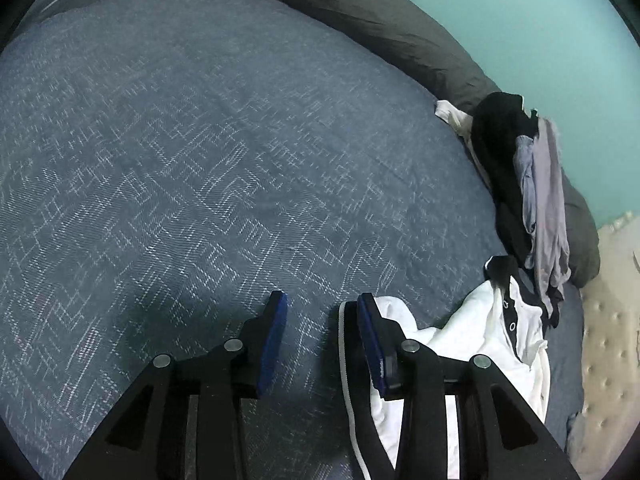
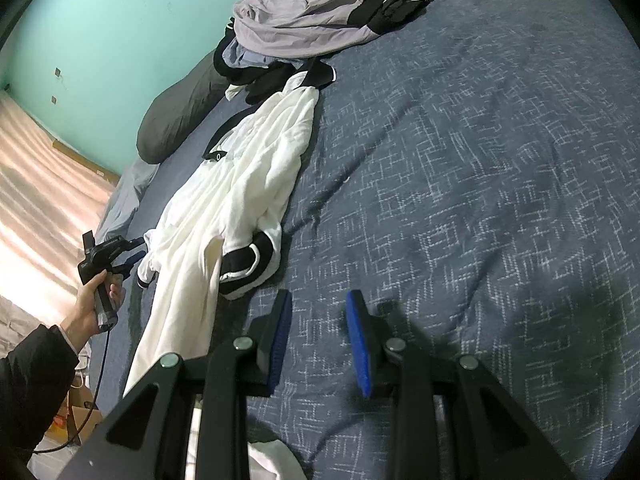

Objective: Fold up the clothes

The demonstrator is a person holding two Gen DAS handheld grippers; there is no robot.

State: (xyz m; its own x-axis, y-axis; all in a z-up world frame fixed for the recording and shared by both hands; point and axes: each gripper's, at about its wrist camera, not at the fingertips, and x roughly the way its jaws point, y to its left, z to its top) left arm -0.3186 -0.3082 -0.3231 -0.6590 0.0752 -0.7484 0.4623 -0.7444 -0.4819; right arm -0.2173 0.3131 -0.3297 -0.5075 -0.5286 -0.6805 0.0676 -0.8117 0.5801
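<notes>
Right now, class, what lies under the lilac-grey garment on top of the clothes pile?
Under the lilac-grey garment black clothing and a pale blue piece poke out, resting against the dark grey pillow. Anything deeper in the pile is covered.

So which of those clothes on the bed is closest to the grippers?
The white garment with black trim, stretched out alone on the blue bedspread; the lilac and black clothes sit heaped farther off by the wall.

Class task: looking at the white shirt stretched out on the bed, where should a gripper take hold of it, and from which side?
Probably the black-trimmed sleeve cuff of the white shirt: it lies bunched and raised at the shirt's edge, so come from the bare blue bedspread side.
</notes>
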